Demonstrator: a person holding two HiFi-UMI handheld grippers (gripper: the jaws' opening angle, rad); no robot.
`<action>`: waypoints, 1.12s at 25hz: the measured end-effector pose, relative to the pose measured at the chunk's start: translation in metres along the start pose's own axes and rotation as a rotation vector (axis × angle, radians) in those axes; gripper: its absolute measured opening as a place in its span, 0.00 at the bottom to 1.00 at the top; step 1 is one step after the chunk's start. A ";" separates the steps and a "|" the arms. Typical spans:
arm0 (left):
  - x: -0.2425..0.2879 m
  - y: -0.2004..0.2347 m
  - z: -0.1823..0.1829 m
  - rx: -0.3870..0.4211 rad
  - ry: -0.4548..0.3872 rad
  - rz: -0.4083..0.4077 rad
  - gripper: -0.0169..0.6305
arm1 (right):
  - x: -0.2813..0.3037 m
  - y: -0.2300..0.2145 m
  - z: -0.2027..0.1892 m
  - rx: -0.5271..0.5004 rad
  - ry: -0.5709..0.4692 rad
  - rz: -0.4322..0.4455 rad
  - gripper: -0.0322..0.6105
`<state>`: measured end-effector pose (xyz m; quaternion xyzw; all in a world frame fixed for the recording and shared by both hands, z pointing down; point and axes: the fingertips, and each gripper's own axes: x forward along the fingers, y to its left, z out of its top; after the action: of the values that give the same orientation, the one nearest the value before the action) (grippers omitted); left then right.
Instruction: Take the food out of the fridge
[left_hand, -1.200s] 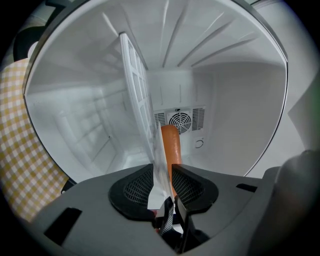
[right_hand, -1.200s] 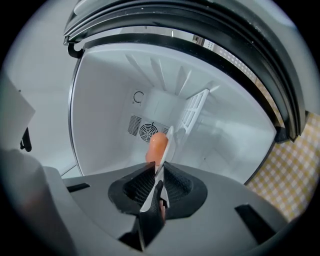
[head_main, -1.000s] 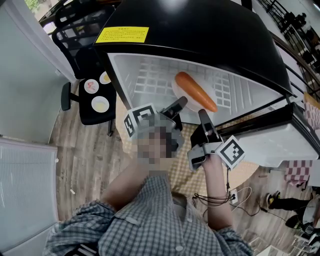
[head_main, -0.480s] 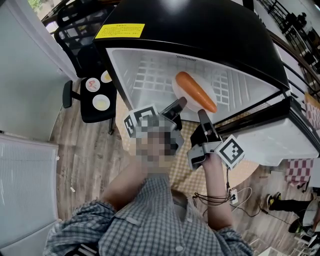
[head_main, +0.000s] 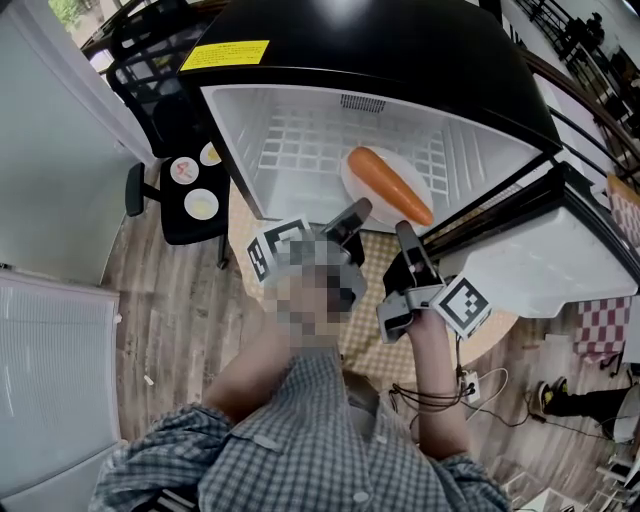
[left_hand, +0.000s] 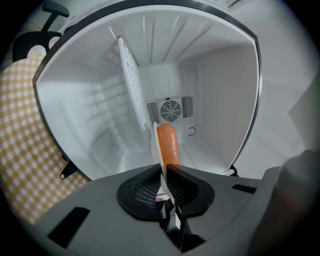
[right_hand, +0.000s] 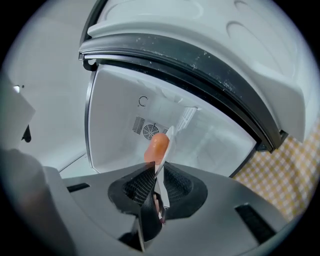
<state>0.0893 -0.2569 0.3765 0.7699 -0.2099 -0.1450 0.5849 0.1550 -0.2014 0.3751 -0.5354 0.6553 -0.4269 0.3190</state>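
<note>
An orange, carrot-shaped food (head_main: 390, 186) lies on a white plate (head_main: 350, 183) at the front of the open fridge (head_main: 300, 150). My left gripper (head_main: 358, 208) pinches the plate's near rim, its jaws still closing on it. In the left gripper view the thin plate edge (left_hand: 154, 145) runs between the left gripper (left_hand: 164, 167) jaws, with the food (left_hand: 168, 144) beyond. My right gripper (head_main: 402, 228) is shut on the rim beside it. In the right gripper view the plate (right_hand: 168, 136) and food (right_hand: 156, 146) stand just past the right gripper (right_hand: 156, 167).
The fridge door (head_main: 530, 265) hangs open at the right. A black chair (head_main: 190, 195) with small plates stands left of the fridge. A yellow checked cloth (head_main: 375, 330) lies below the grippers. A wire shelf (left_hand: 132, 85) and a fan grille (left_hand: 170, 110) are inside the fridge.
The plate with the food, held by both grippers, has come forward toward the fridge's opening. More of the fridge's back wall shows behind it.
</note>
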 end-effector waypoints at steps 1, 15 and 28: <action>-0.001 -0.001 -0.004 0.000 0.001 0.001 0.09 | -0.004 0.000 0.000 -0.002 0.002 0.000 0.13; -0.041 -0.004 -0.040 0.024 -0.040 0.027 0.09 | -0.044 0.005 -0.026 -0.024 0.103 0.039 0.13; -0.098 0.031 -0.054 -0.003 -0.136 0.098 0.09 | -0.053 -0.004 -0.084 -0.001 0.264 0.063 0.13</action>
<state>0.0245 -0.1698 0.4193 0.7462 -0.2864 -0.1683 0.5769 0.0945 -0.1318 0.4130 -0.4540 0.7082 -0.4831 0.2428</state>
